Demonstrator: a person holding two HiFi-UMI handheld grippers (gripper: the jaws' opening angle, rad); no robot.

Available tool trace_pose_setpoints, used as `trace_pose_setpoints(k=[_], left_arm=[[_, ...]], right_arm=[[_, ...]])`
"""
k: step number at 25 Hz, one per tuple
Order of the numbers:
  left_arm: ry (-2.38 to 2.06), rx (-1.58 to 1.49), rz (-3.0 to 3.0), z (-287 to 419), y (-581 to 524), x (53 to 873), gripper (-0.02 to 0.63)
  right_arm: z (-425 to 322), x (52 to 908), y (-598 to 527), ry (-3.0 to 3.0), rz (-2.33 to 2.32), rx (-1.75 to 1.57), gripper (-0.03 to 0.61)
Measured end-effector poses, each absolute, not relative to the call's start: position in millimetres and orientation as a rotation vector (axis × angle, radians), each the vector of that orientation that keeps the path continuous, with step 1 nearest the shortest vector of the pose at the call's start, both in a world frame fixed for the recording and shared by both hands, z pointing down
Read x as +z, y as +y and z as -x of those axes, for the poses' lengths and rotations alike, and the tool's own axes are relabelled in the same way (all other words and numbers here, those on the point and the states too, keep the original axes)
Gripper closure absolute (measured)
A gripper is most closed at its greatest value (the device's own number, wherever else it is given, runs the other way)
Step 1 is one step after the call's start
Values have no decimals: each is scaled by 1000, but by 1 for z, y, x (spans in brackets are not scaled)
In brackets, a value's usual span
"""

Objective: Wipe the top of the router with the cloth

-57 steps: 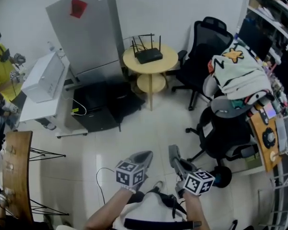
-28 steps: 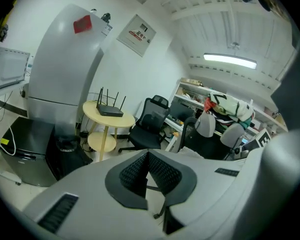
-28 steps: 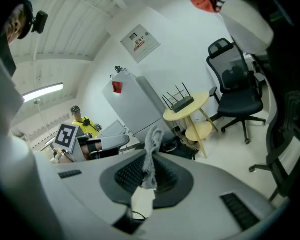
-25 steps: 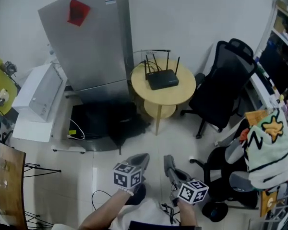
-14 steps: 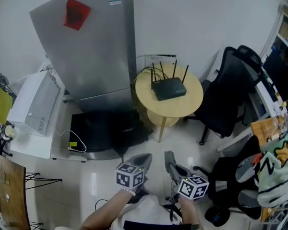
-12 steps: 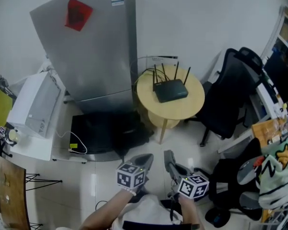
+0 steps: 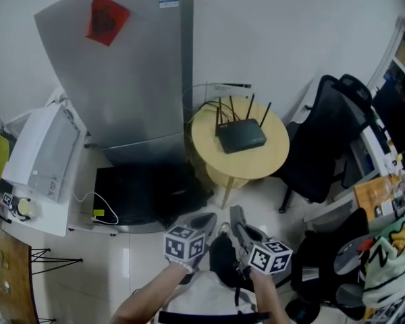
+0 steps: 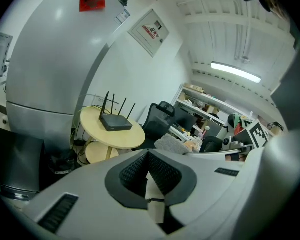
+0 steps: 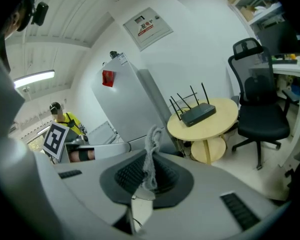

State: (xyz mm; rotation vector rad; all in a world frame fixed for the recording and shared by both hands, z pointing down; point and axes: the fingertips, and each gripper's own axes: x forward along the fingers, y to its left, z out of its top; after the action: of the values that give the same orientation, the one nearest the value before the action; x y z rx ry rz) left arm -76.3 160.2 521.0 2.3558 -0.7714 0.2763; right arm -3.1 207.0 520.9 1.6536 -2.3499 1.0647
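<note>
The black router [image 7: 241, 136] with several upright antennas lies on a round yellow table [image 7: 256, 164] beside a grey fridge. It also shows in the left gripper view as the router [image 8: 116, 123] and in the right gripper view as the router [image 9: 197, 114], still far ahead of both grippers. My right gripper [image 9: 151, 166] is shut on a thin grey cloth [image 9: 151, 141] that sticks up from between its jaws. My left gripper [image 8: 147, 159] is shut with nothing in it. In the head view the left gripper [image 7: 204, 219] and right gripper [image 7: 235, 214] are held side by side low in the picture.
A tall grey fridge [image 7: 131, 73] stands left of the table, with a black box [image 7: 138, 194] on the floor below it. A black office chair [image 7: 327, 140] stands right of the table. A white appliance [image 7: 44, 157] is at the left. A person in yellow [image 9: 65, 121] stands far off.
The view has closed in on the table: router and table now sit nearer and more central. Both grippers keep their place low in the picture, the cloth still pinched.
</note>
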Motion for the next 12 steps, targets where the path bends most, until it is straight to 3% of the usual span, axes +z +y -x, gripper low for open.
trace_pose_setpoints(k=[12], left_arm=[[-785, 292, -2352, 26, 22, 531, 615]], right_arm=[[-33, 524, 45, -2398, -1598, 1053, 543]])
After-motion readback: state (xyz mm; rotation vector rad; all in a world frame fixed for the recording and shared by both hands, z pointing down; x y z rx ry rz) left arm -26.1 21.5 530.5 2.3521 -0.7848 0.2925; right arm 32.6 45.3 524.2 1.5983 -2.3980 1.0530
